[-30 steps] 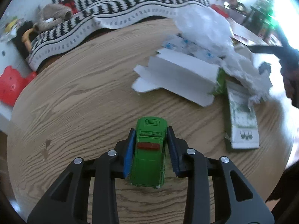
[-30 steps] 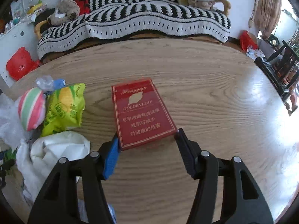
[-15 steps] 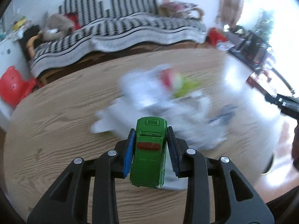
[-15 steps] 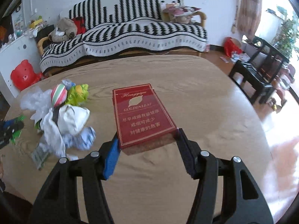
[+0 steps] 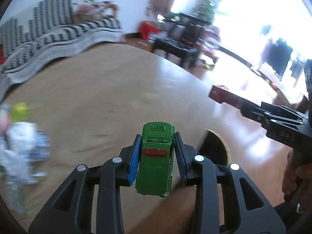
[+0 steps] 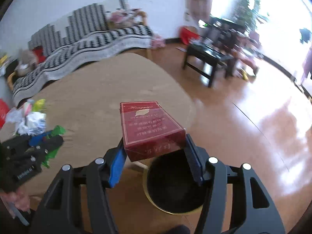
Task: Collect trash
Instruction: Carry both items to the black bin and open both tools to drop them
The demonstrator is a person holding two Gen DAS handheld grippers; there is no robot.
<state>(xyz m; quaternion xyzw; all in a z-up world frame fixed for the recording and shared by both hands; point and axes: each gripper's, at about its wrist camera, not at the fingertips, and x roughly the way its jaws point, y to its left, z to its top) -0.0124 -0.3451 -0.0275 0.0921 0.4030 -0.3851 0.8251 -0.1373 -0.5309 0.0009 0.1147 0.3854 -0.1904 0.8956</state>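
Right wrist alone: bin [image 6: 173, 191] mouth under red pack [image 6: 150, 128]

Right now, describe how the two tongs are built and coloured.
Both tongs, left and right, are matte black with open triangular cut-outs, round silver screws and ribbed blue pads. The right one's side carries pale embossed lettering, too blurred to read. No cables or sleeves show.
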